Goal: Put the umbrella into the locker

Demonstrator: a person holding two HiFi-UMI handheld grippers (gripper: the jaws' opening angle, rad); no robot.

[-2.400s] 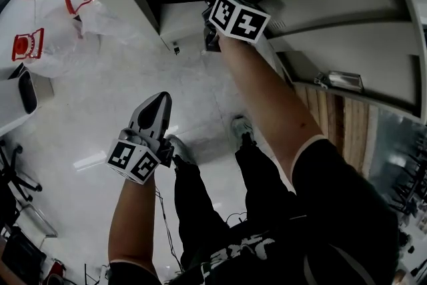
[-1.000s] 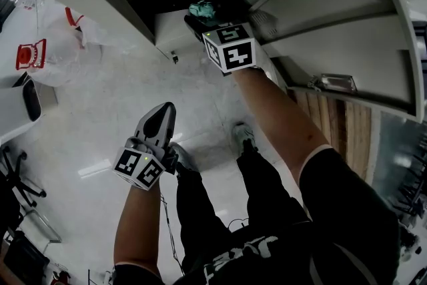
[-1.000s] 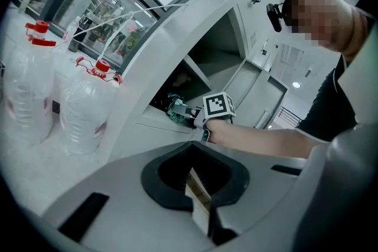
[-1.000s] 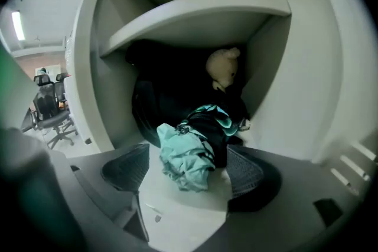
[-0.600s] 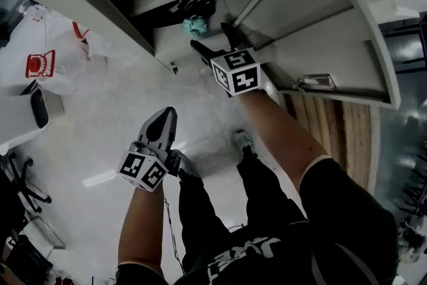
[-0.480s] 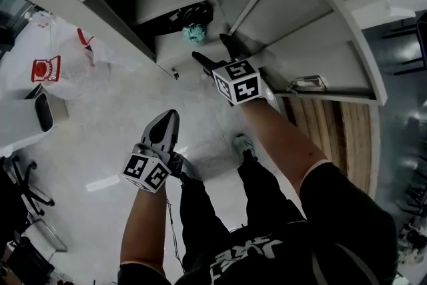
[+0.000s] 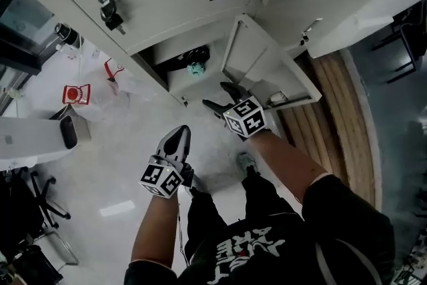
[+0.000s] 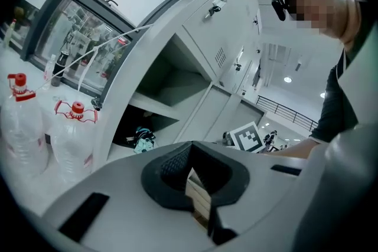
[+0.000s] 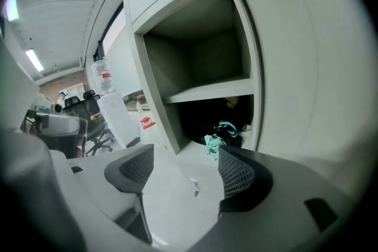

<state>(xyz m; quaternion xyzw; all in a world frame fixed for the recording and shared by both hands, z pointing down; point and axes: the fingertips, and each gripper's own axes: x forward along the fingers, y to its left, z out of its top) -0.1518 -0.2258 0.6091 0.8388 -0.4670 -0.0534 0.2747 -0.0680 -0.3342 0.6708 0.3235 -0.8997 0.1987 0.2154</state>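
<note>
The umbrella (image 7: pixel 195 66), a dark folded bundle with a teal strap, lies in the lower compartment of the open locker (image 7: pixel 175 77). It also shows in the right gripper view, the umbrella (image 9: pixel 222 133) resting under the shelf, and in the left gripper view, the umbrella (image 8: pixel 141 138) sitting small and far off. My right gripper (image 7: pixel 217 95) is open and empty, outside the locker just in front of its opening, beside the swung-out door (image 7: pixel 261 67). My left gripper (image 7: pixel 178 137) hangs lower over the floor, jaws shut on nothing.
Large water bottles with red caps (image 8: pixel 69 134) stand on the floor left of the locker, next to a white bin (image 7: pixel 41 140). An office chair (image 7: pixel 30 200) is at far left. Keys hang in neighbouring locker doors (image 7: pixel 111 11). Wooden flooring (image 7: pixel 341 110) lies to the right.
My right gripper let go of the umbrella inside the locker, opened and drew back out. The head view pulled back, showing more of the locker bank. The left gripper barely moved.
</note>
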